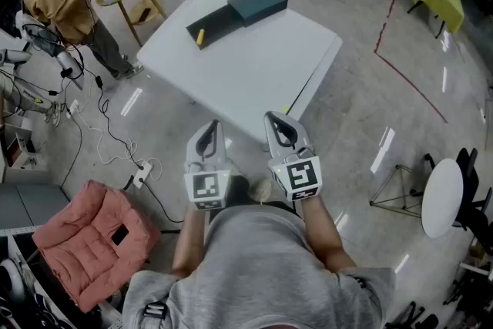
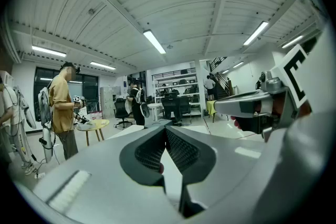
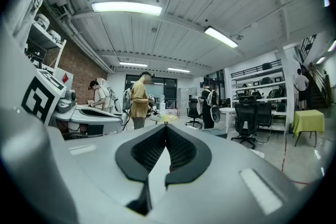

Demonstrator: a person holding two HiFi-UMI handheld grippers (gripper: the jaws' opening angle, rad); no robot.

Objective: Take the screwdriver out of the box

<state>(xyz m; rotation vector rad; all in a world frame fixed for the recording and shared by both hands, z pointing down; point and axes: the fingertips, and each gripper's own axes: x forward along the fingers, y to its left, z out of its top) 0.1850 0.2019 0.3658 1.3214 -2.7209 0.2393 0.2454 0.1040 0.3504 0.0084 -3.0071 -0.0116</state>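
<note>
I have not started the job yet. My left tool (image 1: 211, 127) and my right tool (image 1: 276, 123) are side by side over the near edge of the tabletop (image 1: 246, 77). Both are pinched tight with nothing in them. The dark box (image 1: 219, 23) sits far across, at about 11 o'clock from my tools. A small yellow thing (image 1: 200, 35) at the box's 8 o'clock end is, I think, the screwdriver. Next I must reach over, open one tool and close it on that.
</note>
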